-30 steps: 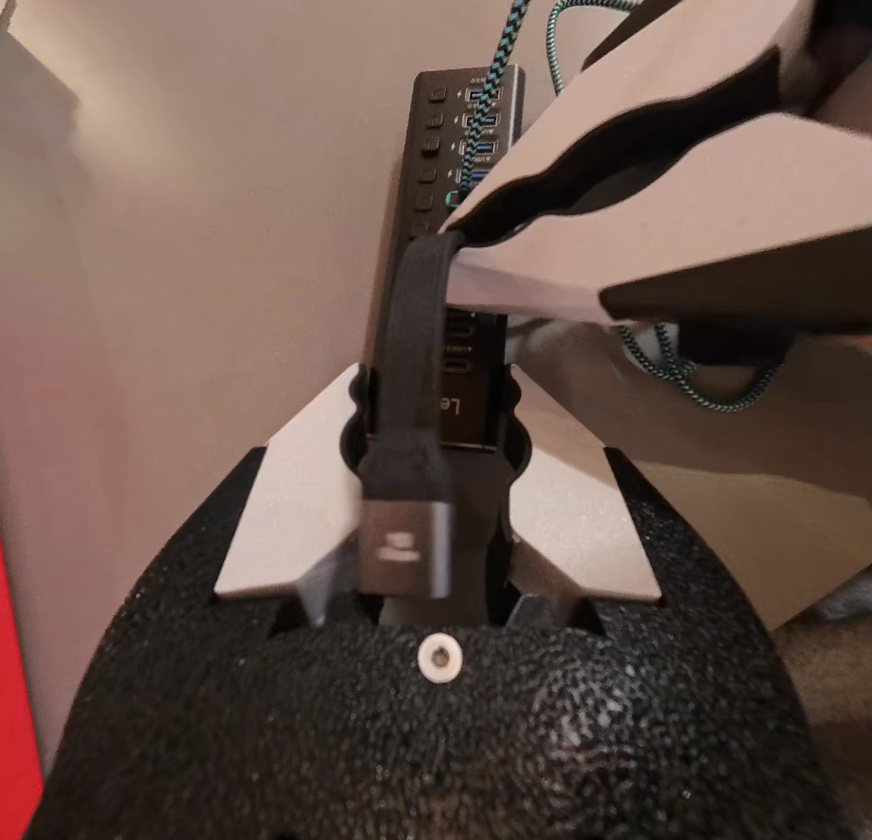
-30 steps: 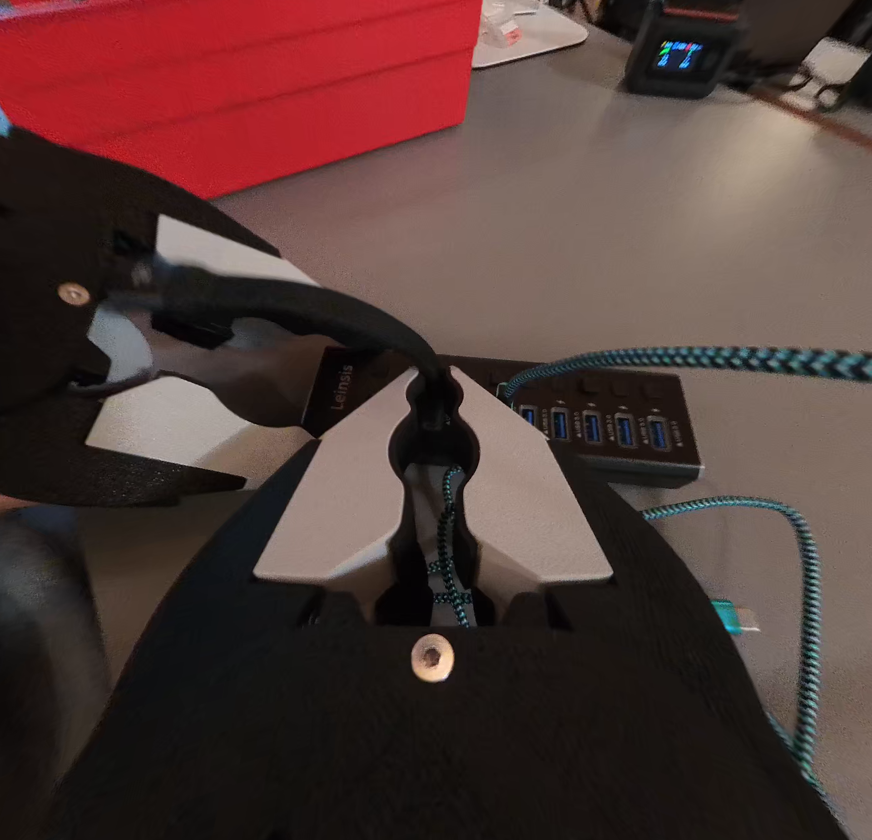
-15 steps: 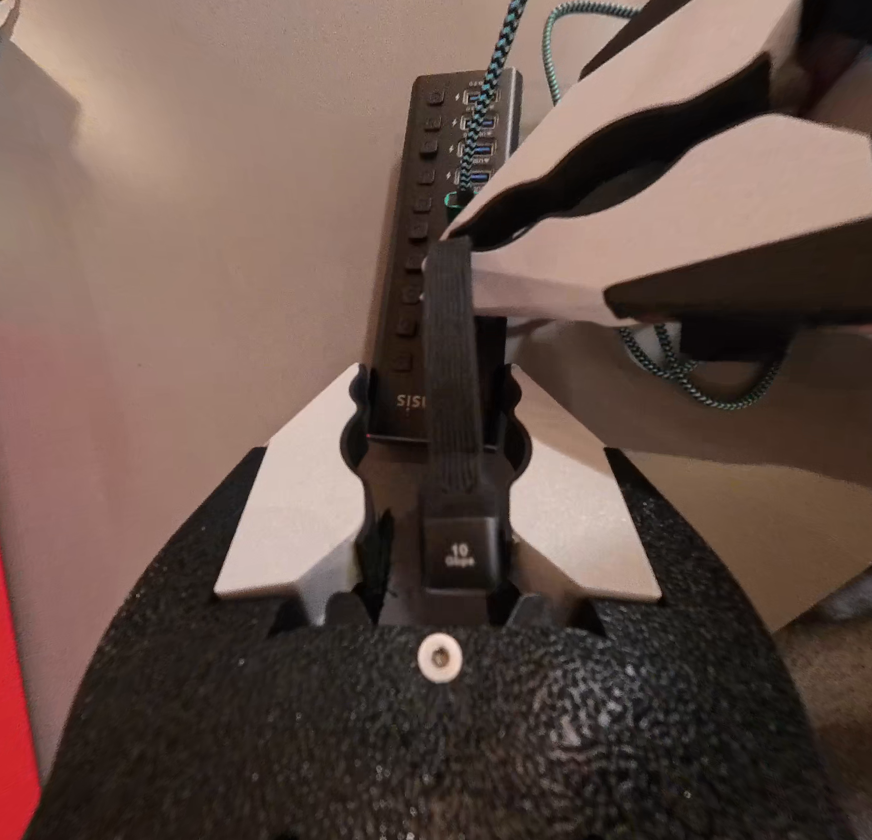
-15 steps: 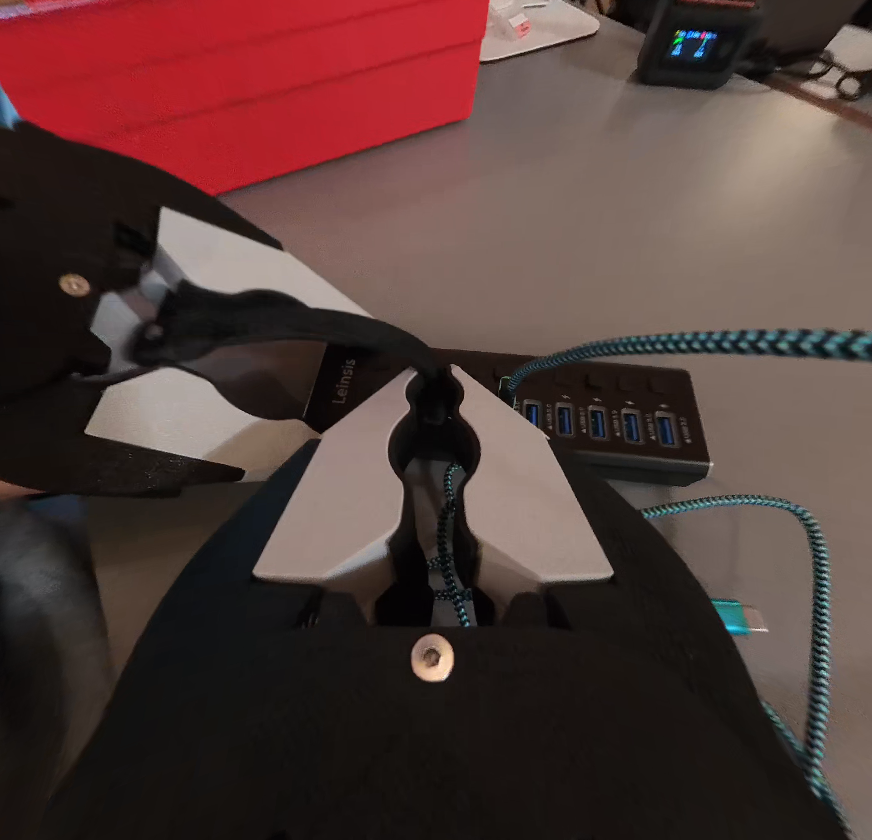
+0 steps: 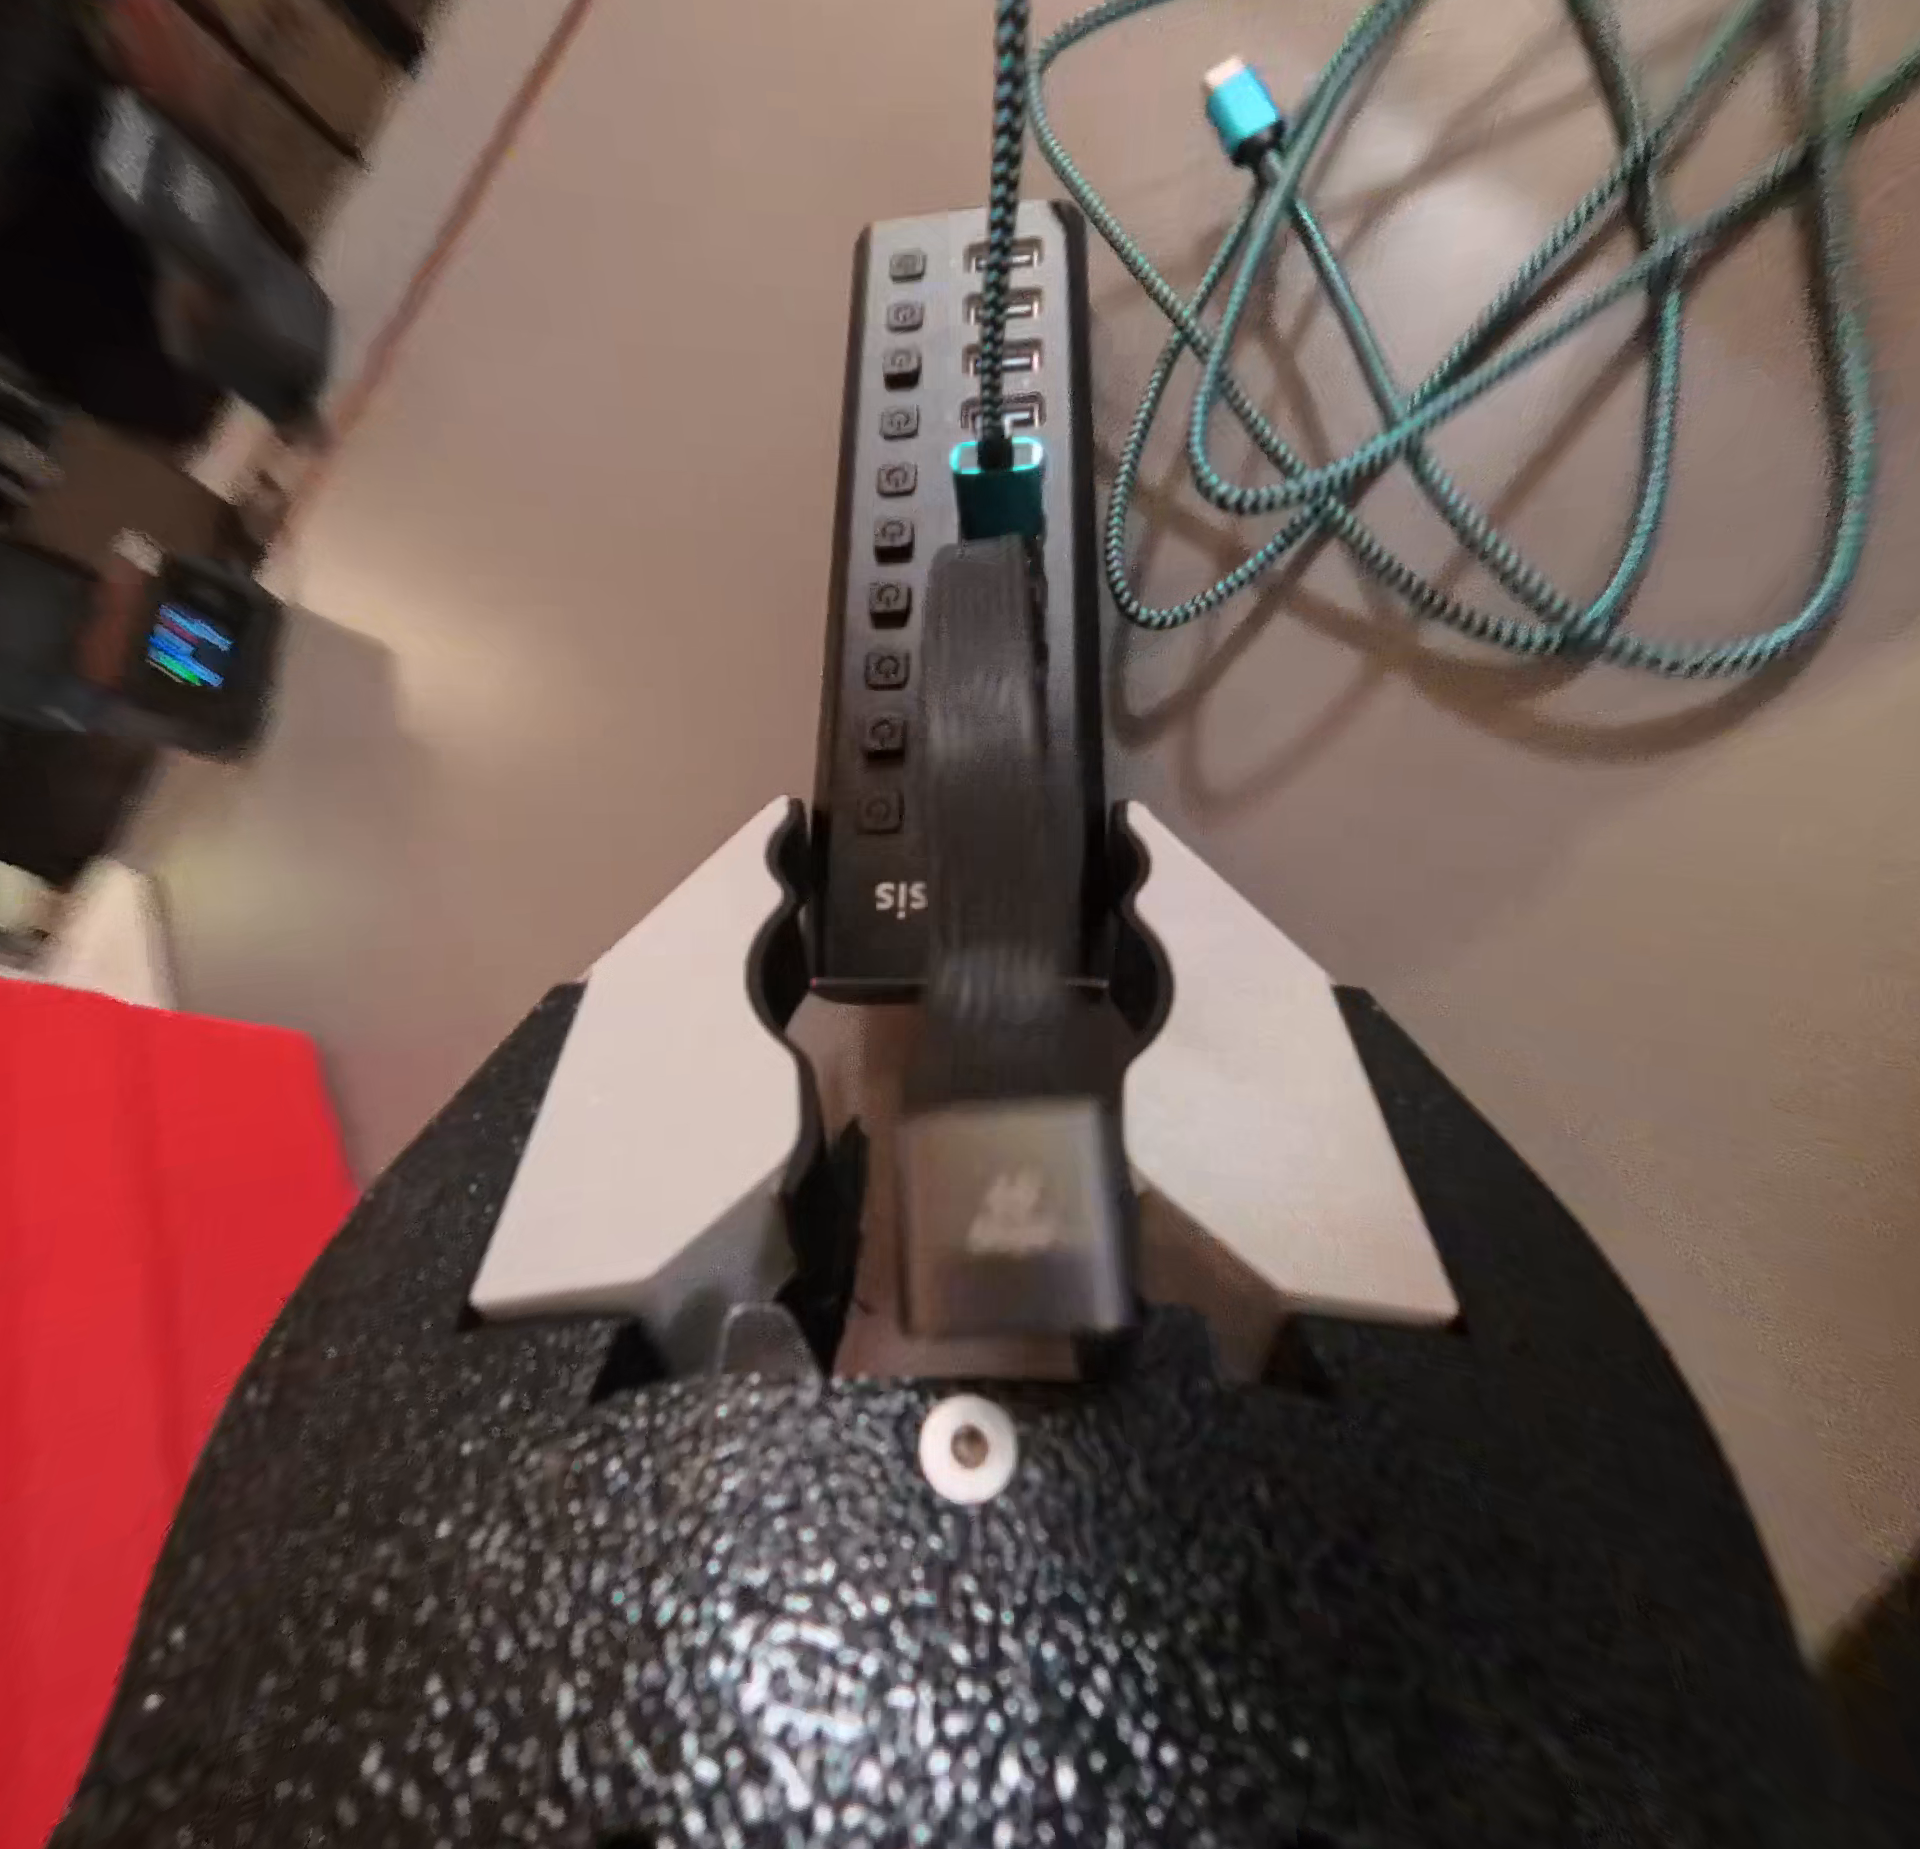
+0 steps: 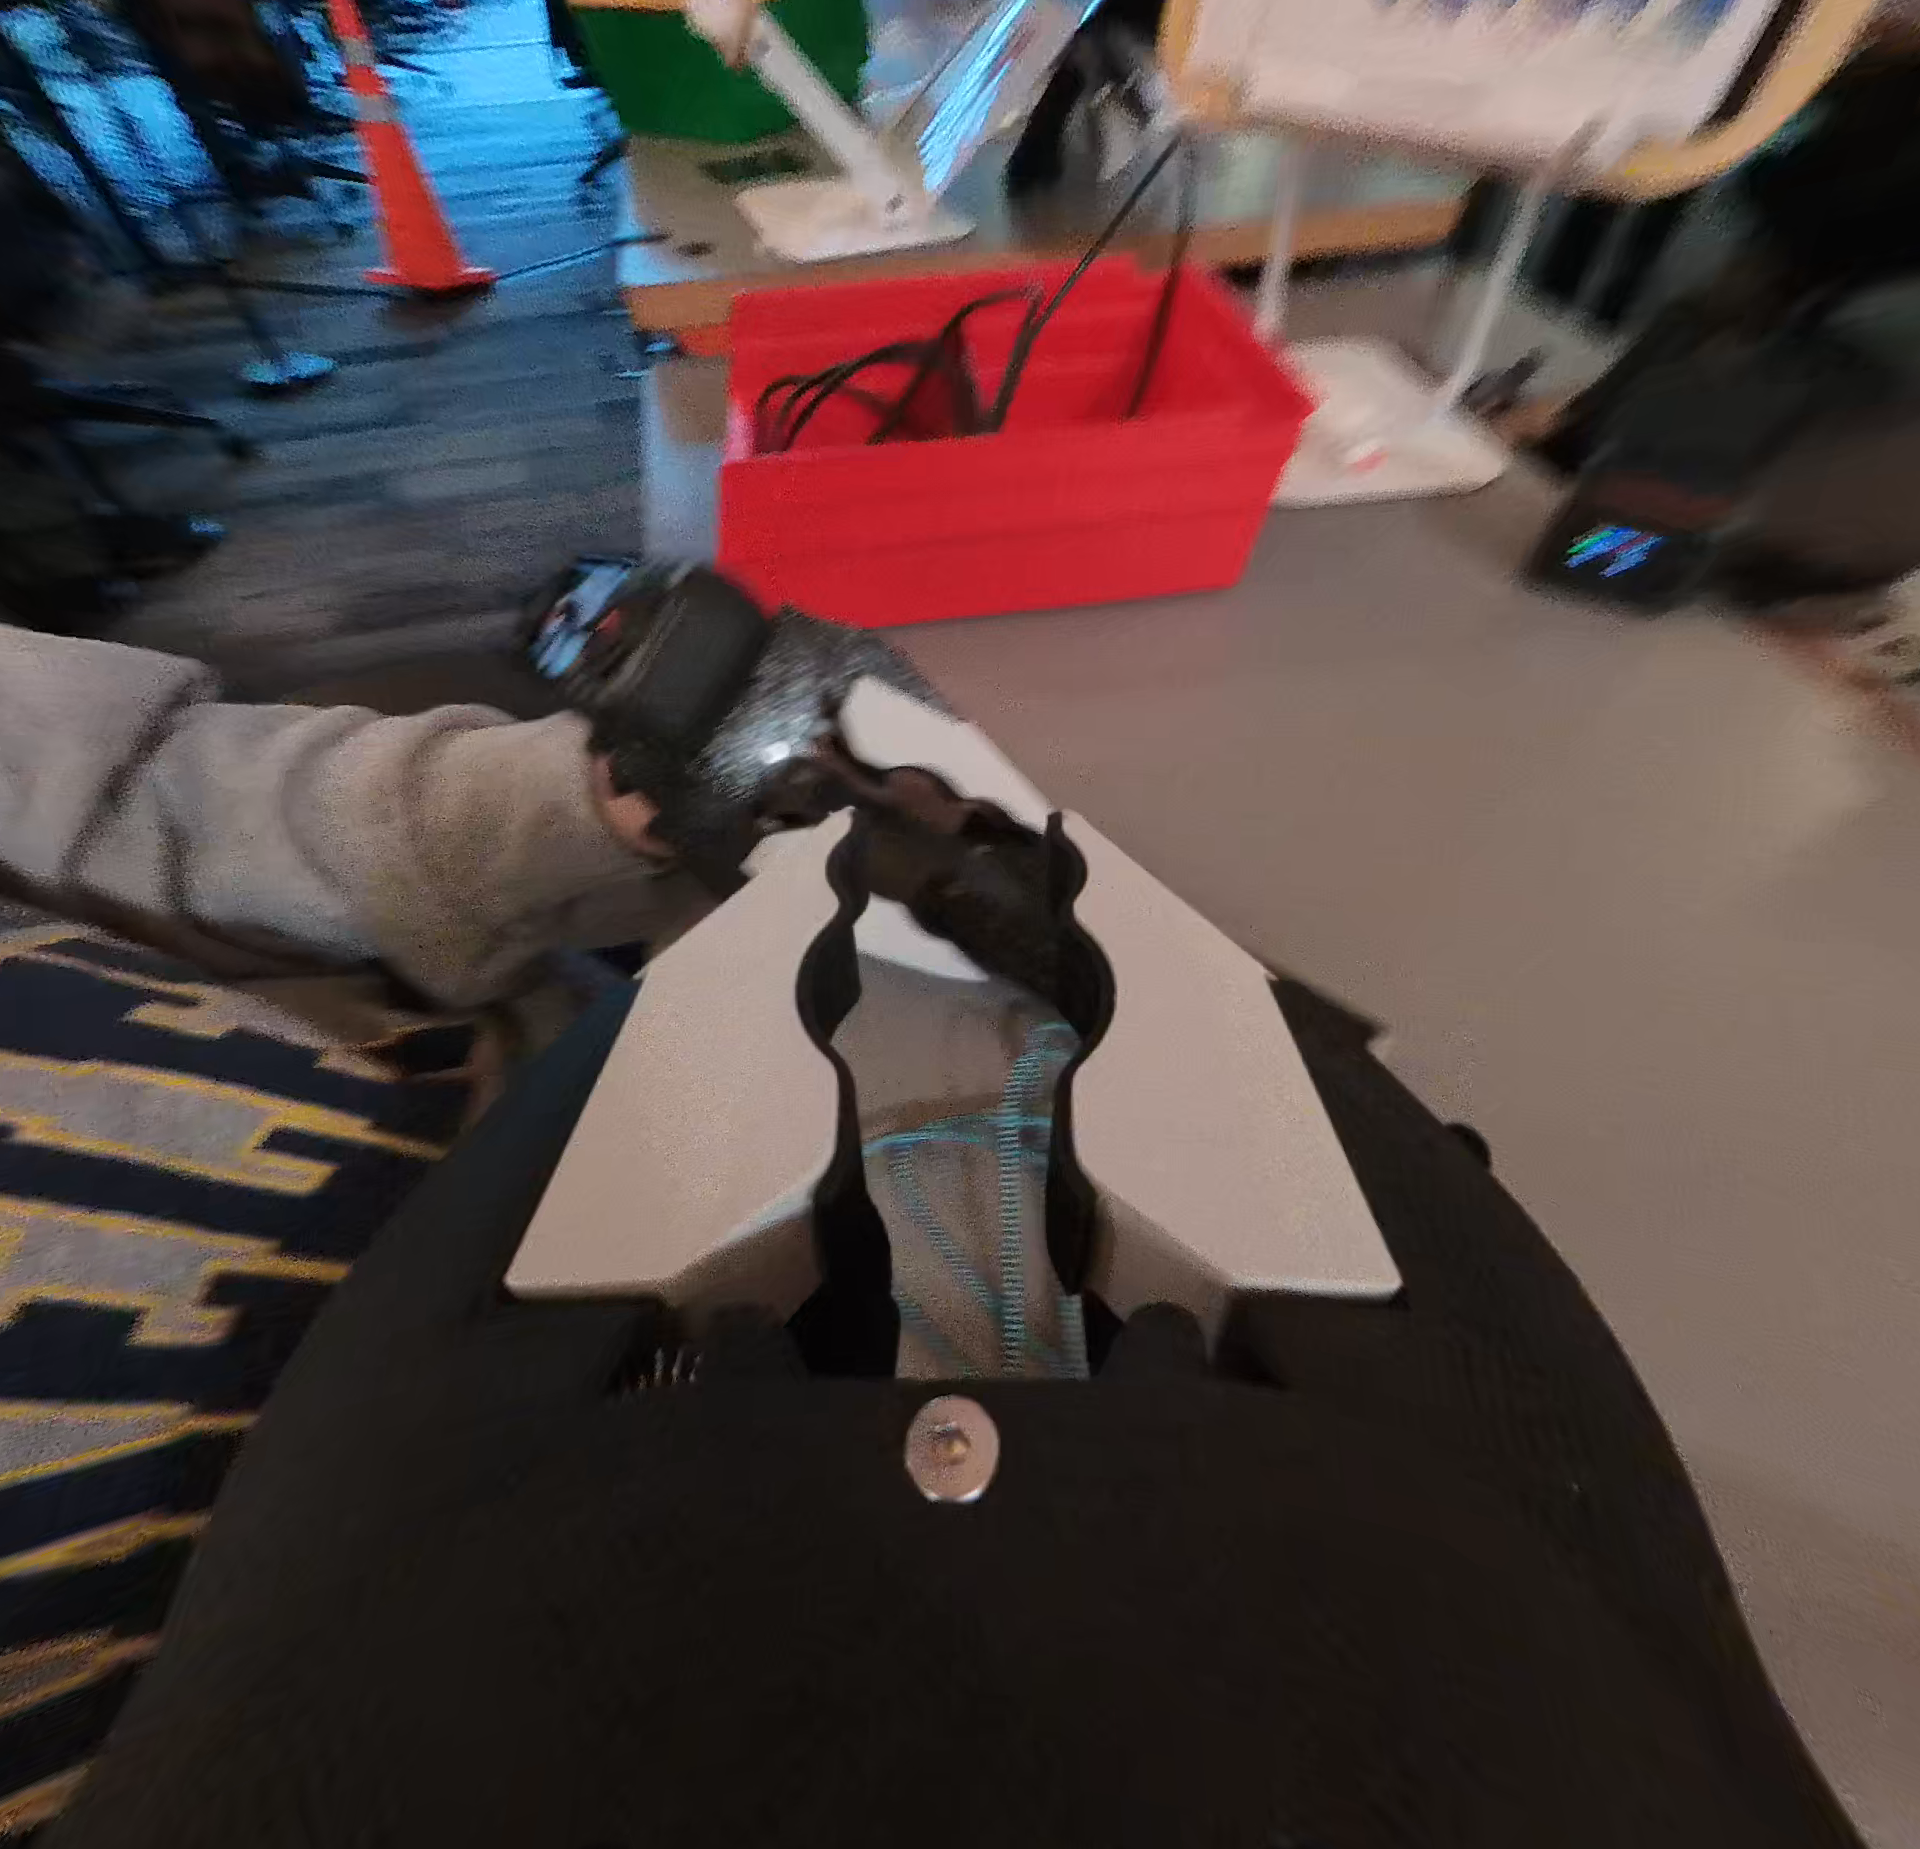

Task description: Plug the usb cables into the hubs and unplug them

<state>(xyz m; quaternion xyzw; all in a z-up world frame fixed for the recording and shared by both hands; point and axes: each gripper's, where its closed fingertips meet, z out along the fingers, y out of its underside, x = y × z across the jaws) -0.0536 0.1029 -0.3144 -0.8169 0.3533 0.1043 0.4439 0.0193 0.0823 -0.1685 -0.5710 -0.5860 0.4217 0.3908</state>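
Note:
My left gripper is shut on the near end of a long black USB hub, which points away from the camera. A teal braided cable has its teal plug in the hub. A flat black cable arches from just below that plug back to its grey connector, which lies loose between my left fingers. My right gripper is open and empty. It is drawn back from the hub, which shows dark and blurred beyond its tips.
The teal cable lies in loose loops on the grey table right of the hub, with its free plug. A red bin with black cables stands behind. A black device with a lit screen is at the table edge. A sleeve reaches in from the left. Across from one pair of fingers to the other is roughly 15 cm.
My right gripper has let go of the flat black cable, opened and pulled back and up. The cable loop has dropped onto the hub. My left gripper still holds the hub.

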